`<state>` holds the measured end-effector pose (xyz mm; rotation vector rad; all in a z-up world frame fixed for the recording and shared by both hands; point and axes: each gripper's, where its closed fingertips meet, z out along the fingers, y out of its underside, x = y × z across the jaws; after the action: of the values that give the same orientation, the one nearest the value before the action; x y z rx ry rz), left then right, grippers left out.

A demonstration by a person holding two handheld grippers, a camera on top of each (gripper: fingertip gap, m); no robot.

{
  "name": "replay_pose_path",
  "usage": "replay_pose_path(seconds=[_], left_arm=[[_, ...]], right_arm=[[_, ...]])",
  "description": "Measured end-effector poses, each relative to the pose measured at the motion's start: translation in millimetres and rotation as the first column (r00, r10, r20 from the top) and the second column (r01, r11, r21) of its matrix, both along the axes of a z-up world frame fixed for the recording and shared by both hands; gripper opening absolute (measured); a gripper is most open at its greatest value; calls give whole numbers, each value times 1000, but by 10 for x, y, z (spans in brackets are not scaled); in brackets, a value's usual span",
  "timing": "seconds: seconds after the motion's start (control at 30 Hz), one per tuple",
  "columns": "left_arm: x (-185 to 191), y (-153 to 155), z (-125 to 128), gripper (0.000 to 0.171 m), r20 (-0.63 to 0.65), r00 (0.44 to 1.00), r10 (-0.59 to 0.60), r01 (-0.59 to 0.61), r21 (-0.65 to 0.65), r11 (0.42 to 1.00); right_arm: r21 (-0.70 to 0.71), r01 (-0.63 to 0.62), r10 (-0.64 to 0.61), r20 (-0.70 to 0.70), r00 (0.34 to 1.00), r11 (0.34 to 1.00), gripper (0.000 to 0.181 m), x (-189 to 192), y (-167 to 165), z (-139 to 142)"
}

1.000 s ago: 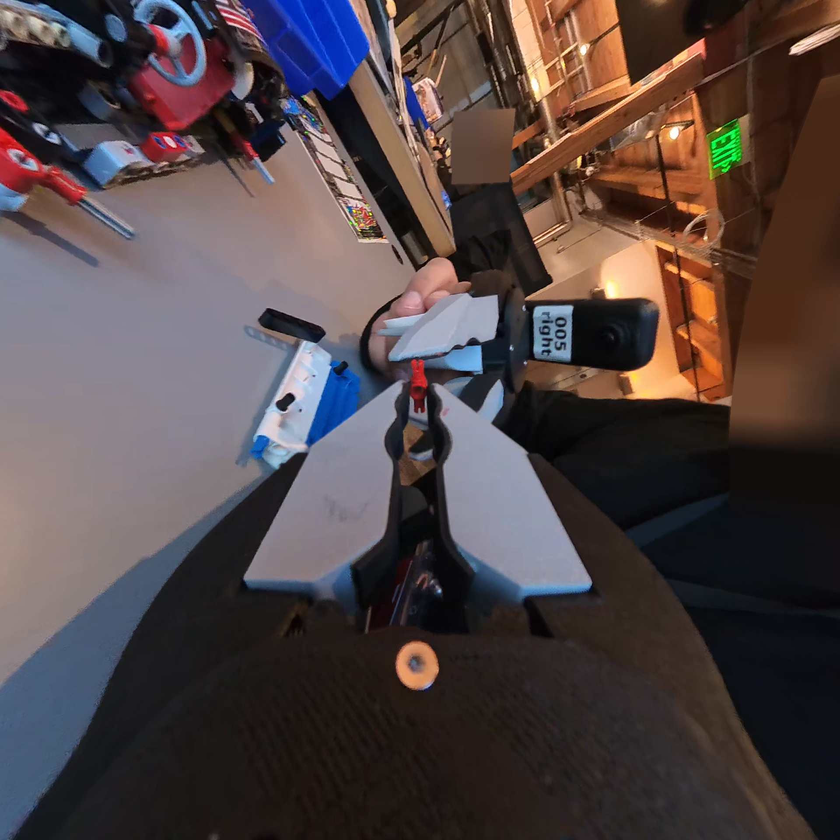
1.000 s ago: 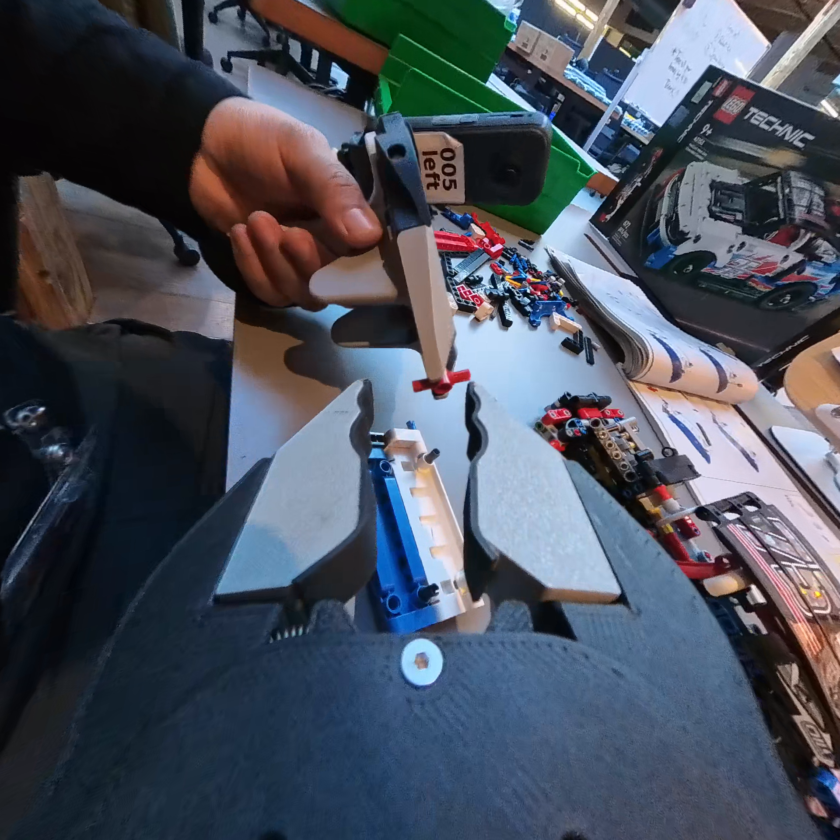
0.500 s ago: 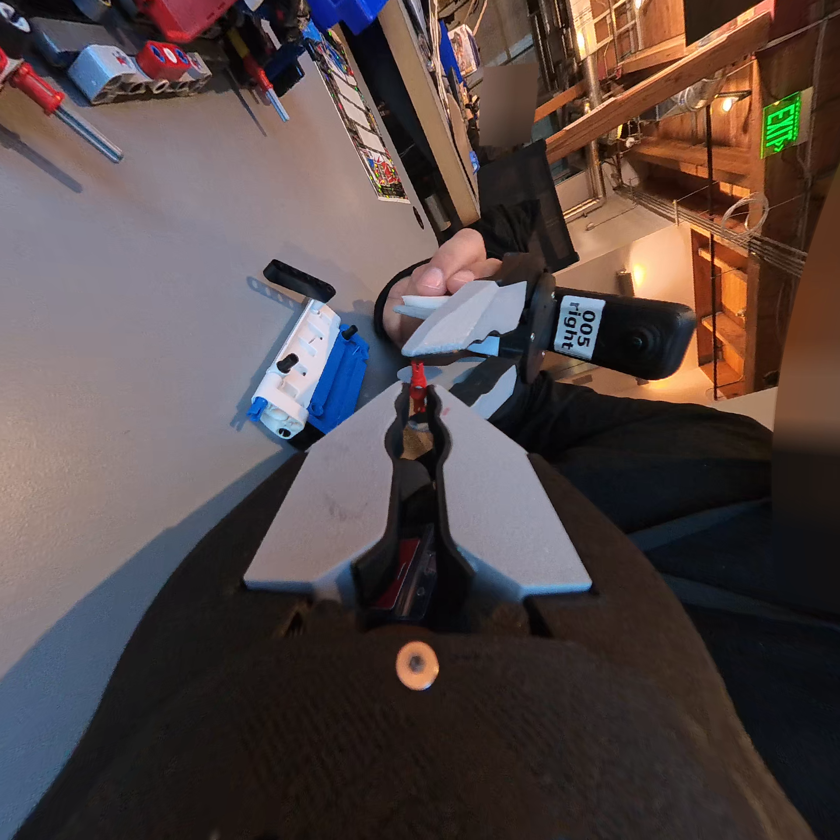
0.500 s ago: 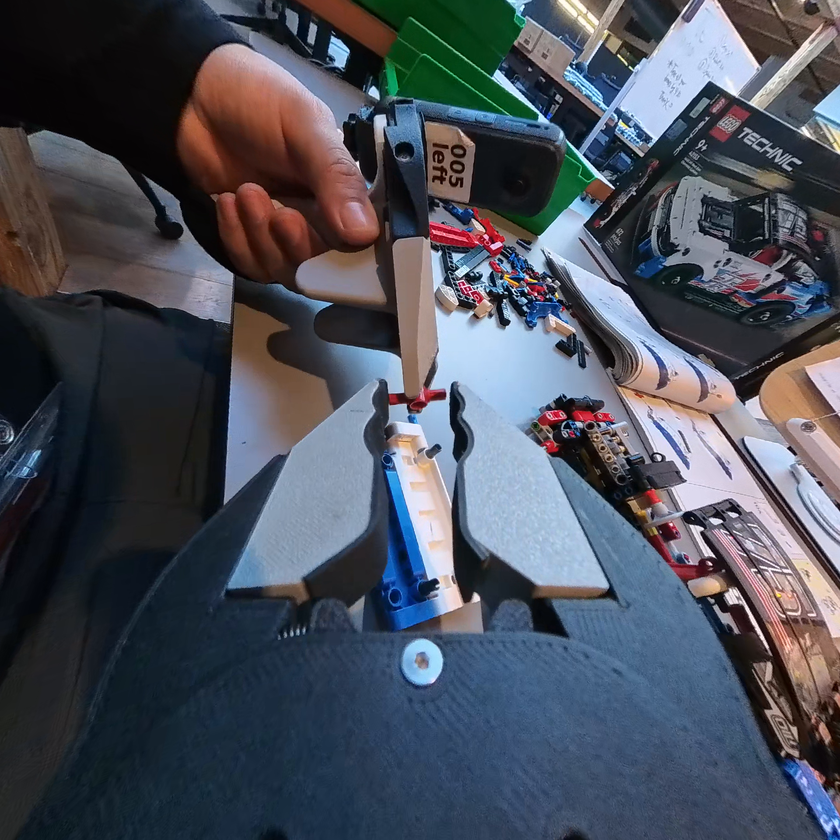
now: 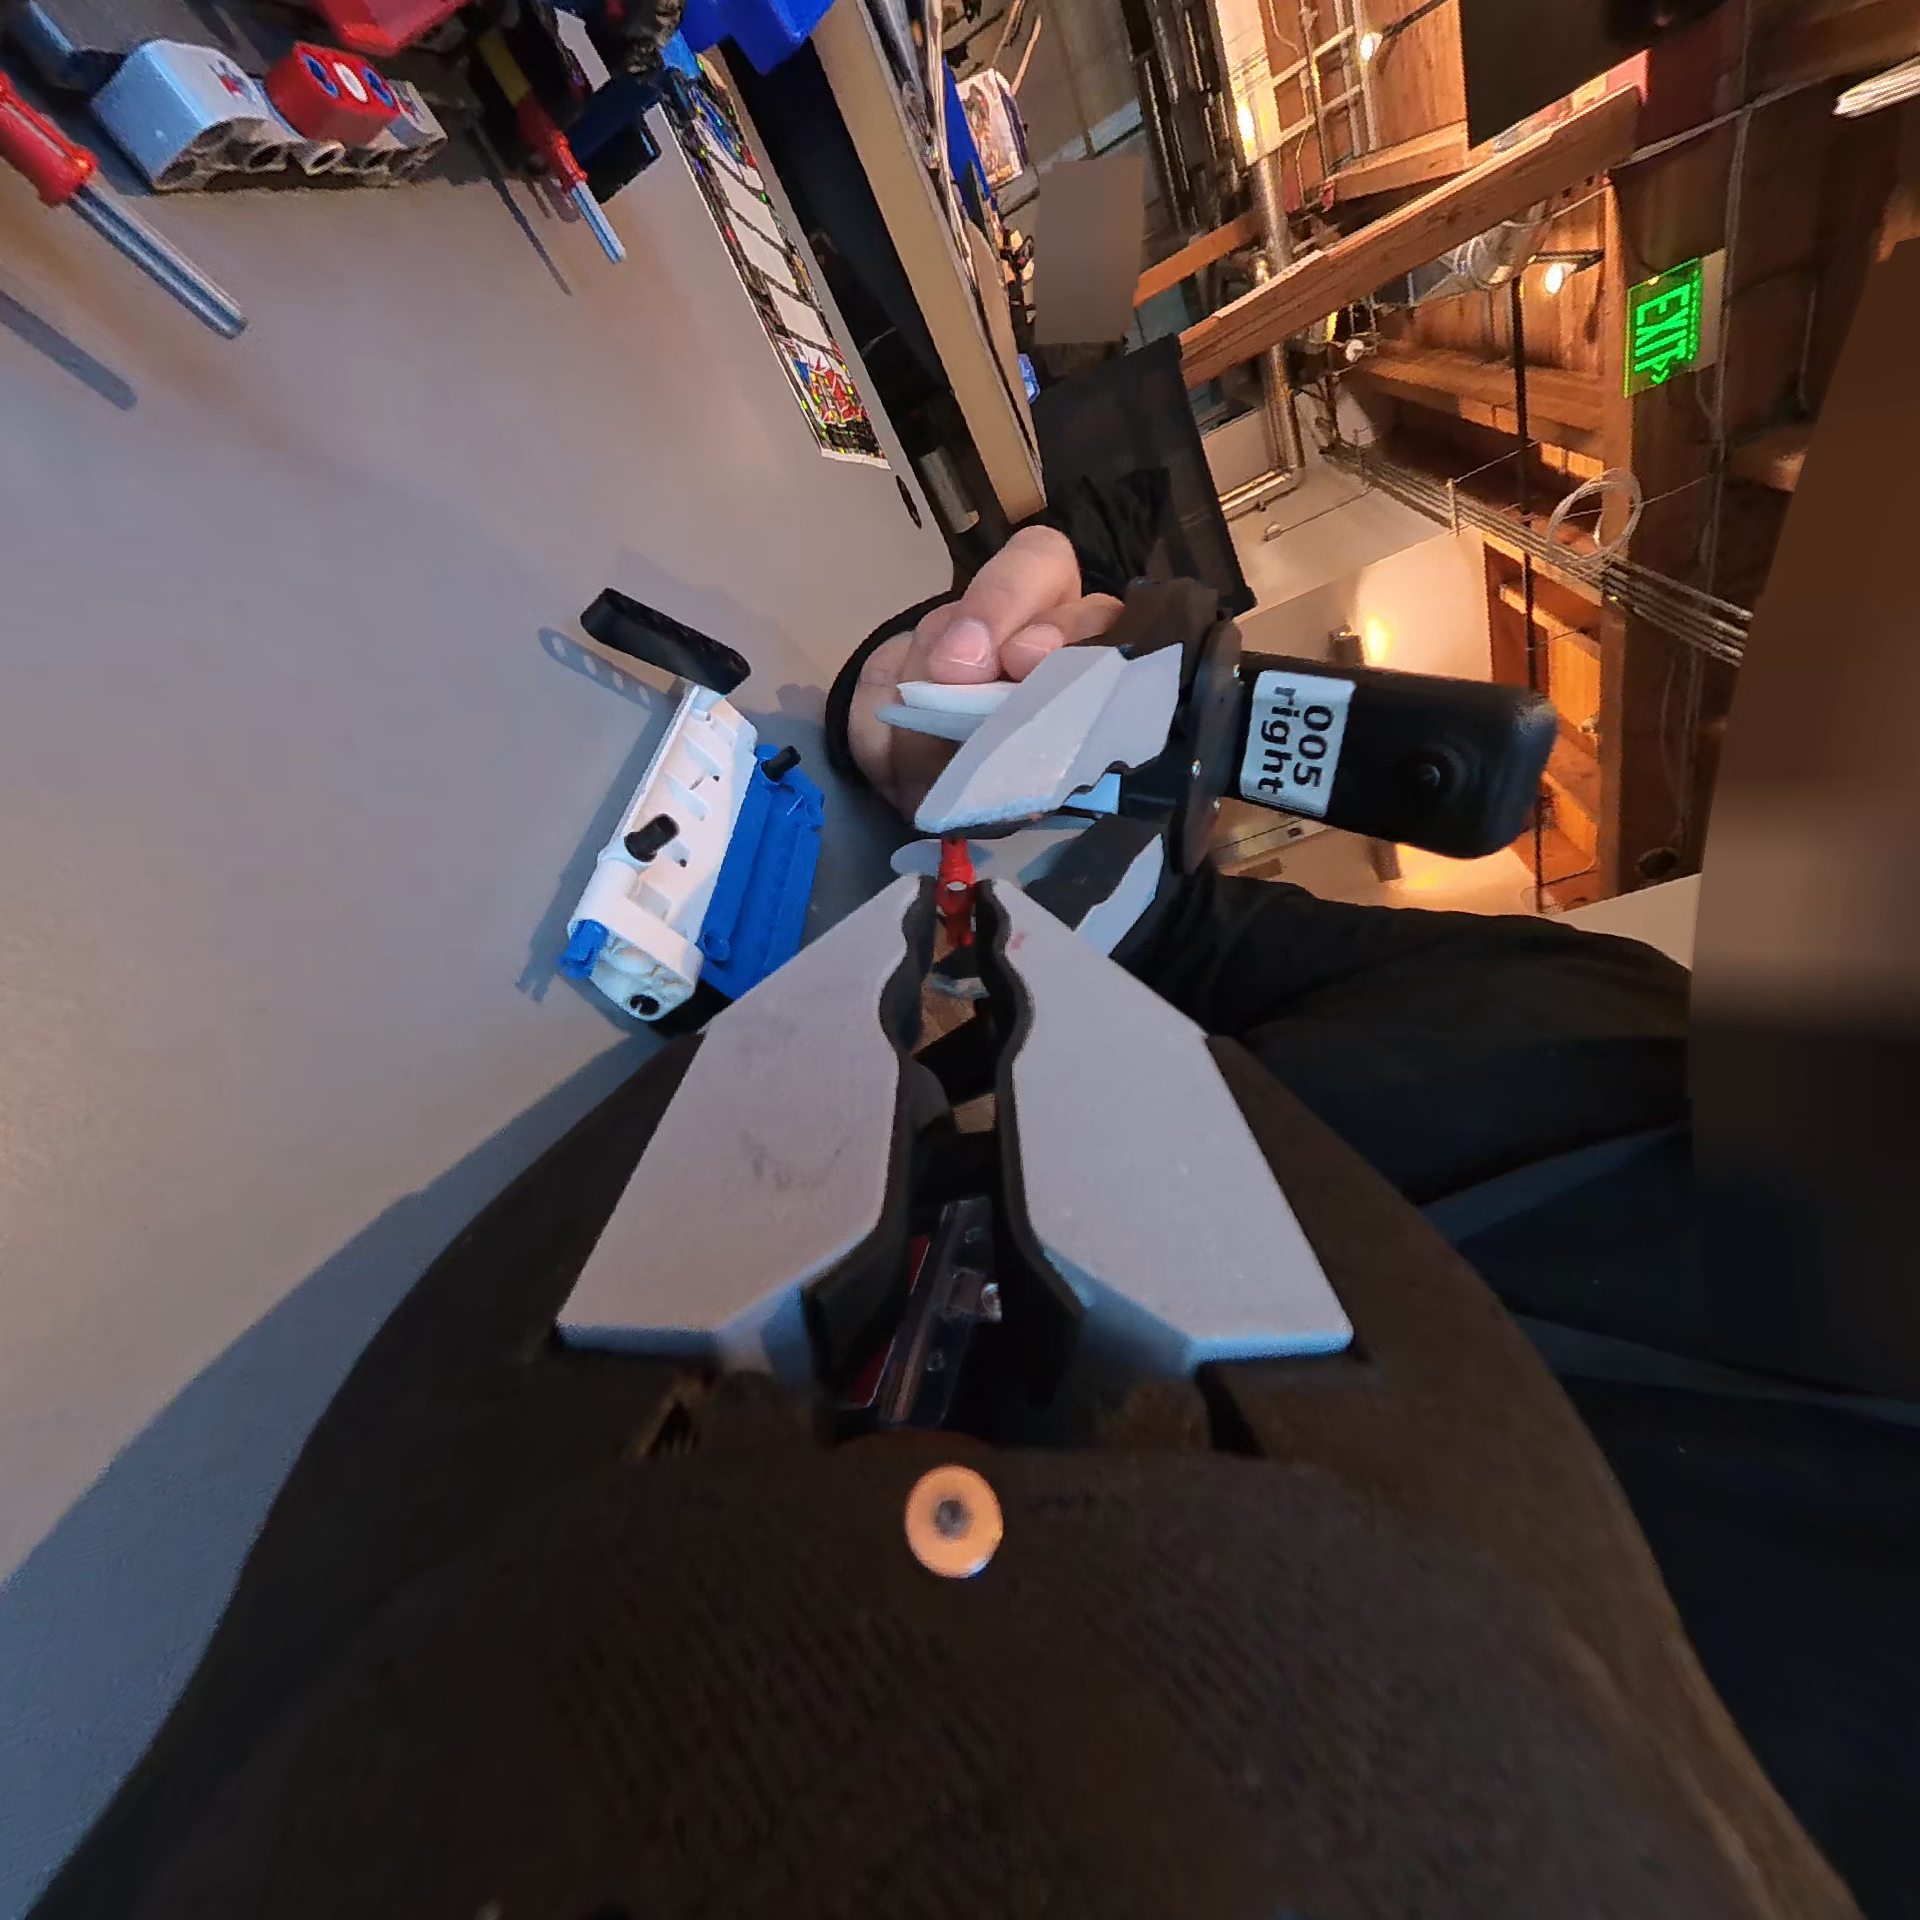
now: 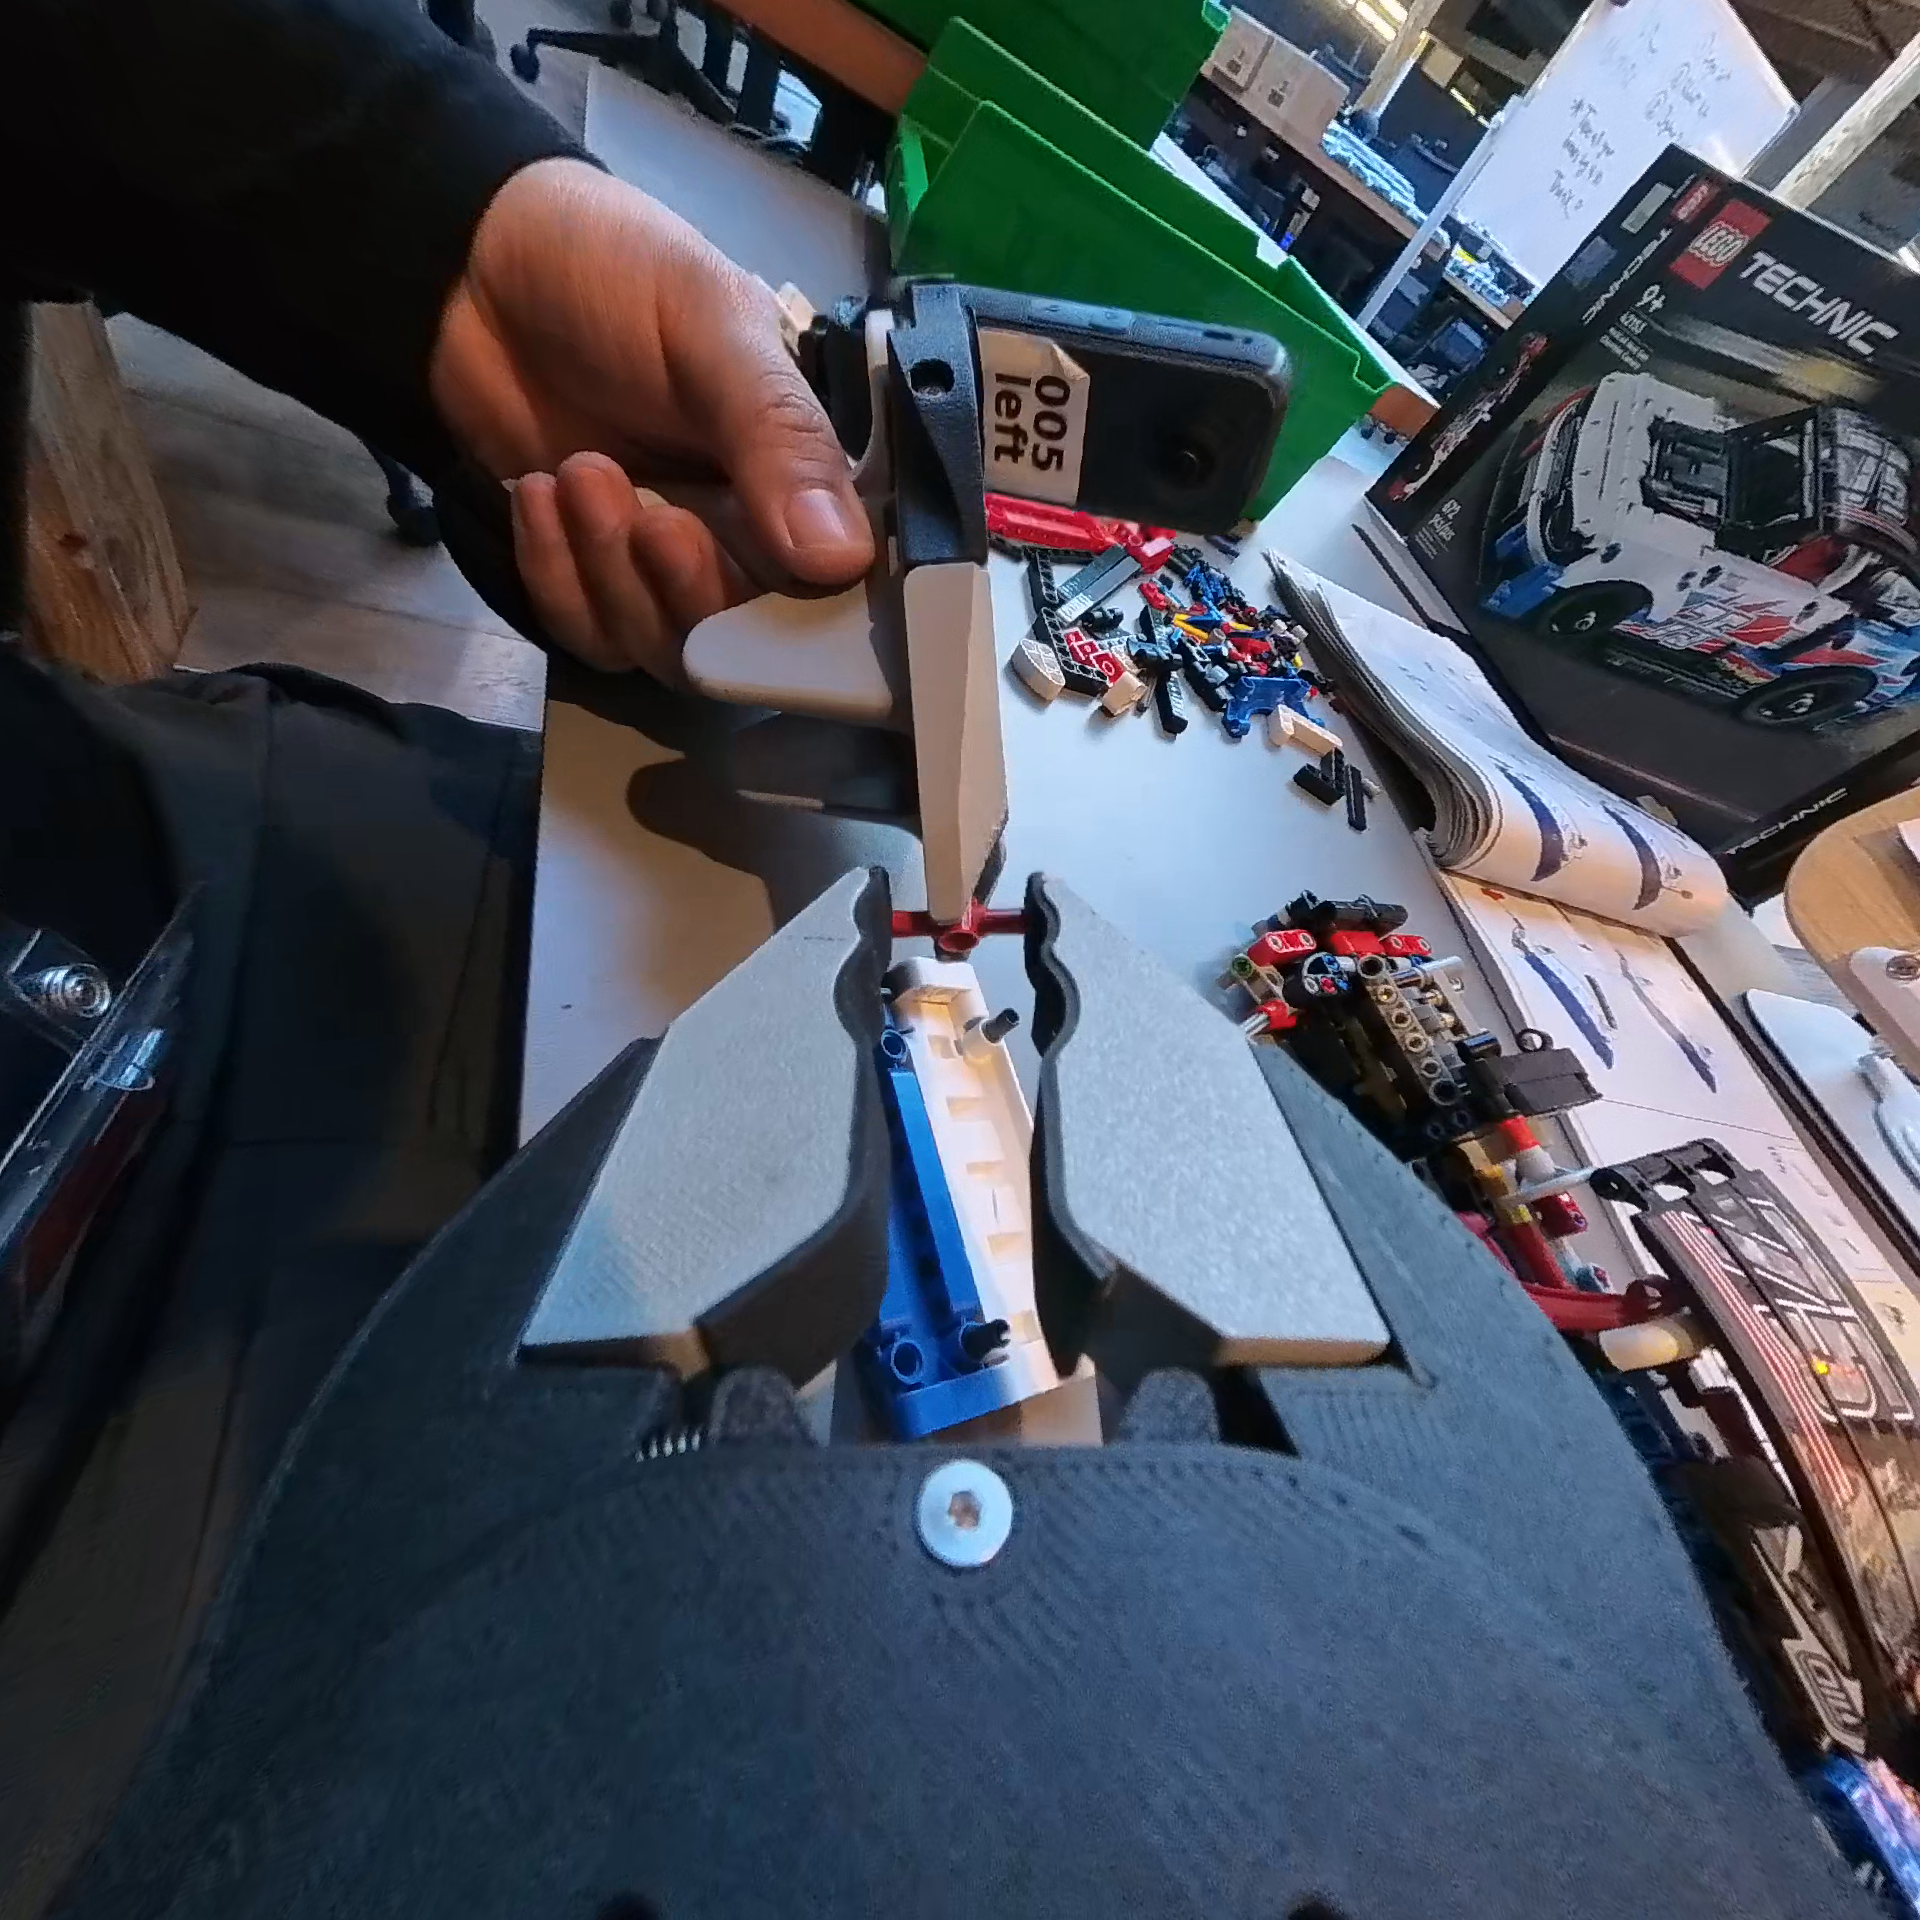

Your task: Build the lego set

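Observation:
A small red cross-shaped connector point(image 5: 954, 914) is held in the air between both grippers. My left gripper point(image 5: 954, 891) is shut on it; in the right wrist view this gripper point(image 6: 961, 894) comes down from above onto the connector point(image 6: 987, 918). My right gripper point(image 6: 956, 909) has its two fingertips against the ends of the connector's cross arm. It also shows in the left wrist view point(image 5: 930, 836), just above the red piece. A white-and-blue assembly point(image 6: 971, 1174) with black pins lies on the grey table below, seen too in the left wrist view point(image 5: 675, 842).
A black beam point(image 5: 665, 639) lies next to the assembly. To the right are a part-built chassis point(image 6: 1382, 997), a loose pile of pieces point(image 6: 1195, 644), an open instruction booklet point(image 6: 1475, 748), the set's box point(image 6: 1683, 499) and green bins point(image 6: 1091, 187). My left and right fingertips are right by each other.
My right gripper has moved up to the red connector and its fingers have narrowed from wide apart to touching both ends of it. My left gripper kept hold of the connector.

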<state>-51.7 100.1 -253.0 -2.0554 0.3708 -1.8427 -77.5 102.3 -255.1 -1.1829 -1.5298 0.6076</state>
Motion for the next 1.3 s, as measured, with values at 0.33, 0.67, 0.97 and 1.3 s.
replay_pose_path(seconds=[0.33,0.67,0.97,1.3], left_arm=[[-30,66,-34,4,-10,1000,12,-12,0,1000],[-285,166,-21,21,-185,979,87,-30,292,956],[-367,91,-190,38,-471,873,123,235,629,741],[-354,129,-157,34,-485,847,217,256,729,635]], right_arm=[[-24,47,-47,3,999,999,23,20,106,-6],[-104,56,-61,-48,997,993,23,50,172,70],[-159,58,-69,-63,996,986,23,63,215,91],[-251,39,-70,-113,991,967,23,96,254,159]])
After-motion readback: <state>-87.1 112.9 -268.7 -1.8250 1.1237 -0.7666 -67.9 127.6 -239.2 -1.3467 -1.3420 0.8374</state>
